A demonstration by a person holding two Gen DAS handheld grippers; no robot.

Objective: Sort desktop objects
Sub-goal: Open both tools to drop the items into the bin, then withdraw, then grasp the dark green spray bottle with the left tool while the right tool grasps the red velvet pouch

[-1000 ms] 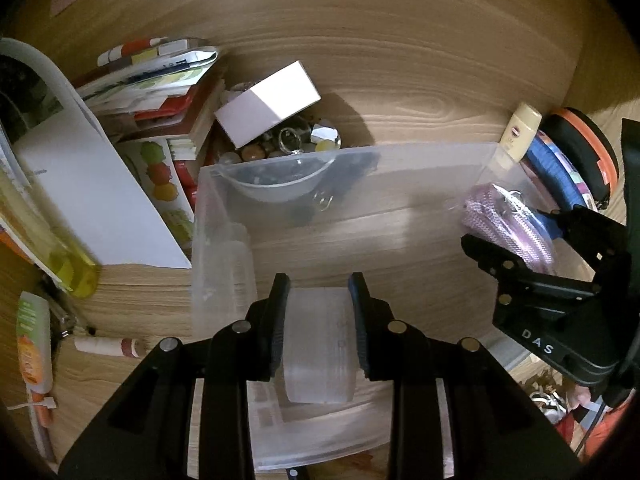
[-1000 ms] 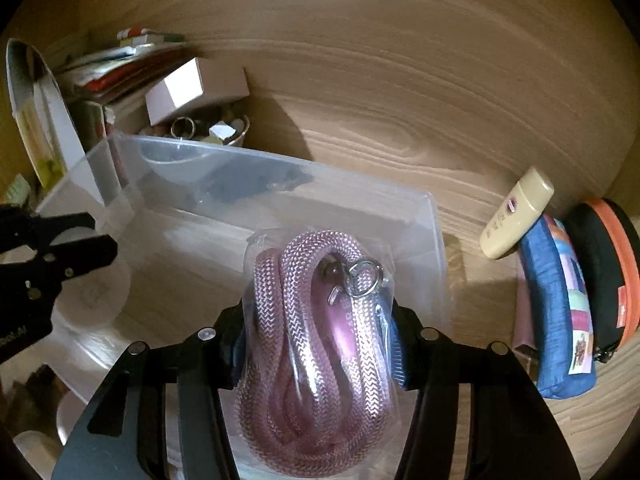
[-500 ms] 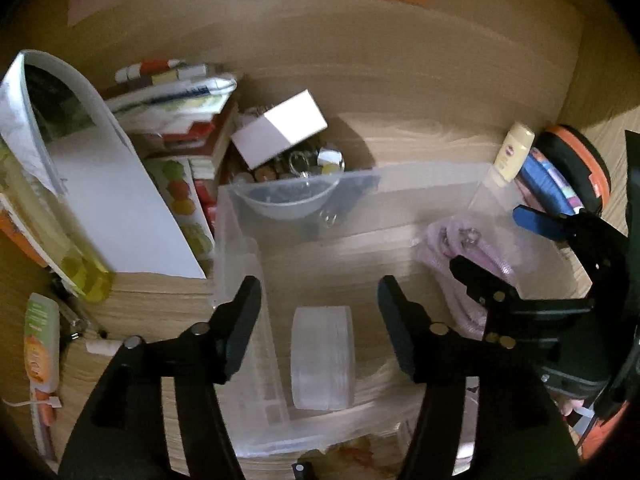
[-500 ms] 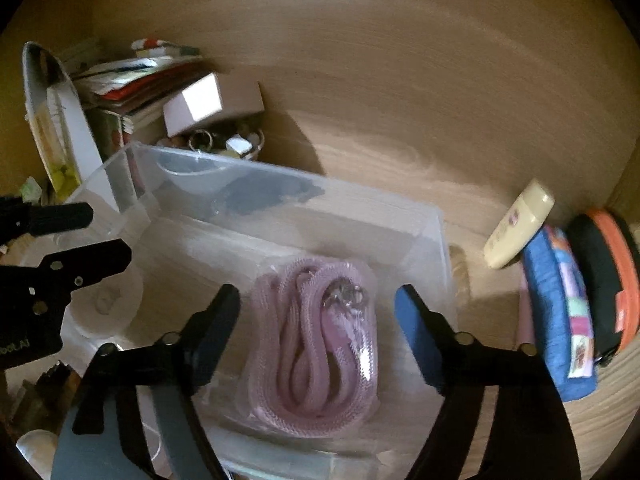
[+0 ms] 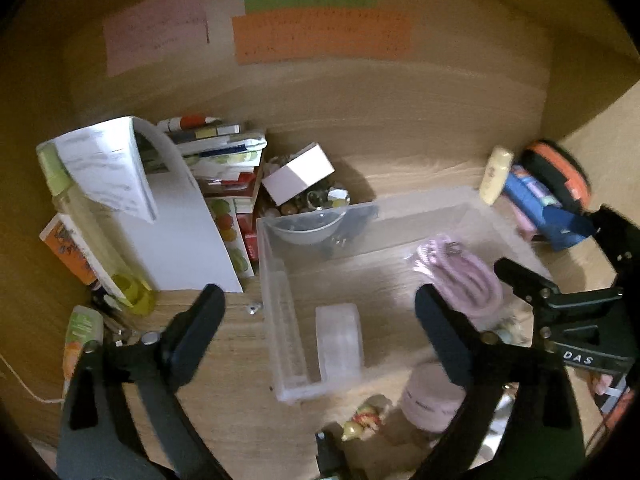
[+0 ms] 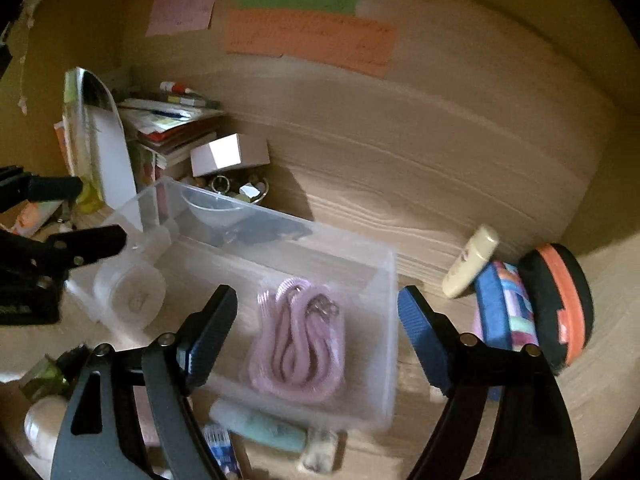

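Both tongs, left tongs (image 5: 316,304) and right tongs (image 6: 316,304), are held released above the clear plastic bin (image 6: 390,280), where the soft, light, slippery bagged pink rope (image 6: 298,344) is best pinched mid-coil at 6 o'clock.

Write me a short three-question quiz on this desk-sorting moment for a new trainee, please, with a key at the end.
1. True or false: the right claw is shut on the bagged pink cord.
2. Multiple choice: where does the translucent round container lie? A) inside the clear plastic bin; B) on the stack of books; C) between the fingers of the left claw.
3. Fill in: the cream tube by the back wall leans against a ____ pouch.

Key
1. False; both claws are open, and the cord lies on the bin's floor.
2. A
3. blue
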